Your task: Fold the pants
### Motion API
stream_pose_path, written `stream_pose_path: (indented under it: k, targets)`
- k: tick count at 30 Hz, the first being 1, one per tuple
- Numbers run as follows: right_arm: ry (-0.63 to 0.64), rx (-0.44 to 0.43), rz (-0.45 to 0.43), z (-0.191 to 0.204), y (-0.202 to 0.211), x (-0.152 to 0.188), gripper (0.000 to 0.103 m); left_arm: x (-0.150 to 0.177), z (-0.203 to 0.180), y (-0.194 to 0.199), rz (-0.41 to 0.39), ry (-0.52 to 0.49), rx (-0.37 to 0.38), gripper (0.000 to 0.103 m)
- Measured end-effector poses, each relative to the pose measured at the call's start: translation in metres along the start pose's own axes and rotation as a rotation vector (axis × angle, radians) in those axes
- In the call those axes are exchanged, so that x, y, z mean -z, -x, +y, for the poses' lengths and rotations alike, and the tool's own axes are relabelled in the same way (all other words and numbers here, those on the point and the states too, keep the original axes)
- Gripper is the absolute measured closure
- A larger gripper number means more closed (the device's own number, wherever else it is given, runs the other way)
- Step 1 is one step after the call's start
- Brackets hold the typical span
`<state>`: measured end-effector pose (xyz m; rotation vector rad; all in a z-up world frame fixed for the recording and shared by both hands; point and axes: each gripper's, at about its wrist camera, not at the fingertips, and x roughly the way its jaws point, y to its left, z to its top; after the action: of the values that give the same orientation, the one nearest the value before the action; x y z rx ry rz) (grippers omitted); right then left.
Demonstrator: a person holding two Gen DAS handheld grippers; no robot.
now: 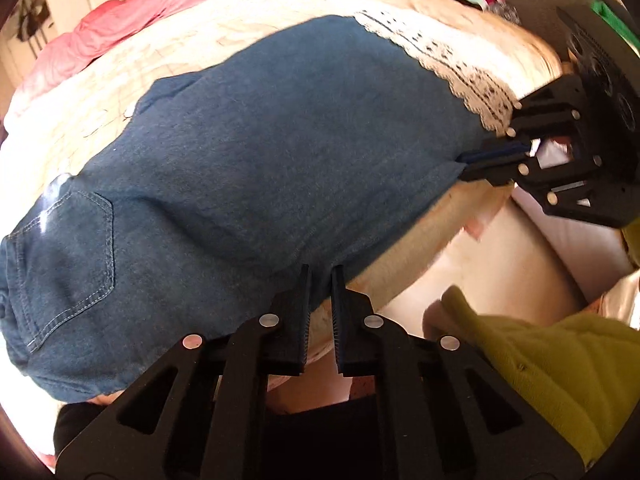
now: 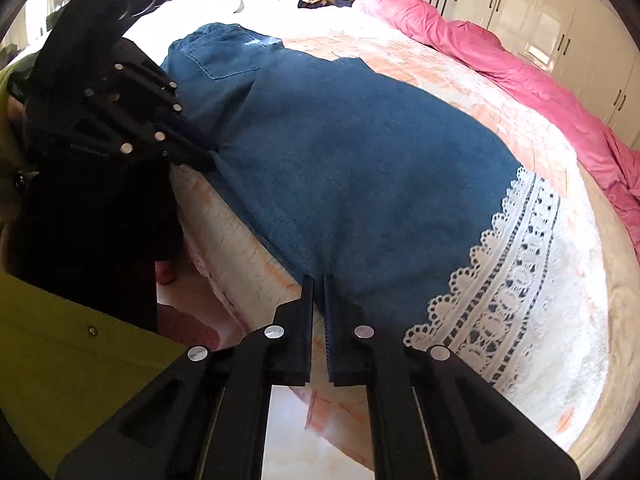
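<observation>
Blue denim pants (image 1: 248,152) lie flat on the bed, back pocket (image 1: 68,244) at the left, white lace hem (image 1: 456,68) at the right; they also show in the right wrist view (image 2: 360,168) with the lace hem (image 2: 512,280) at the right. My left gripper (image 1: 320,274) is shut on the near edge of the pants by the bed's edge. My right gripper (image 2: 319,280) is shut on the same near edge, close to the hem. Each gripper shows in the other's view, the right (image 1: 468,164) and the left (image 2: 208,164).
The bed (image 2: 532,128) has a cream and peach patterned cover, with a pink duvet (image 2: 500,56) bunched along its far side. White wardrobes (image 2: 560,12) stand behind. The person's olive-green sleeve (image 1: 560,368) is at the lower right, the floor (image 2: 288,432) below the bed edge.
</observation>
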<state>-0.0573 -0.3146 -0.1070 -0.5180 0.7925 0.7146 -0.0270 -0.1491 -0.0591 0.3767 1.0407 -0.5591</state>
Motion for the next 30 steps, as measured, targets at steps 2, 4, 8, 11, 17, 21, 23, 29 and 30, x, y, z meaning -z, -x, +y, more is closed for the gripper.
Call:
stream_pose_path:
  k: [2,4,8,11,17,21,23,29,30]
  targets:
    - [-0.030,-0.017,-0.008,-0.004,0.001,0.001,0.097,0.001,0.002,0.000,-0.001,0.012,0.015,0.096]
    - [-0.038,-0.034,-0.005,-0.005,0.007,0.001,0.094,0.003,0.006,0.005,-0.012,0.035,0.033,0.092]
    - [-0.063,-0.073,-0.064,-0.014,0.042,0.003,0.070,0.010,0.017,0.039,-0.102,0.066,0.060,0.073]
    - [-0.129,-0.027,-0.155,-0.035,0.063,-0.006,0.053,0.015,0.042,0.072,-0.193,0.145,0.003,0.050]
    - [-0.326,0.041,-0.214,-0.083,0.049,-0.034,0.045,0.036,0.131,0.105,-0.187,0.496,-0.265,0.038]
    - [-0.358,0.036,-0.187,-0.096,0.032,-0.038,0.044,0.046,0.173,0.110,-0.167,0.637,-0.345,0.037]
    - [-0.371,0.061,-0.145,-0.101,0.021,-0.038,0.041,0.041,0.176,0.101,-0.151,0.635,-0.352,0.036]
    - [-0.322,0.170,-0.073,-0.086,0.006,-0.004,0.033,0.063,0.190,0.048,0.004,0.637,-0.438,0.023]
    - [-0.302,0.183,-0.080,-0.082,0.007,-0.001,0.033,0.071,0.198,0.054,-0.022,0.704,-0.389,0.023]
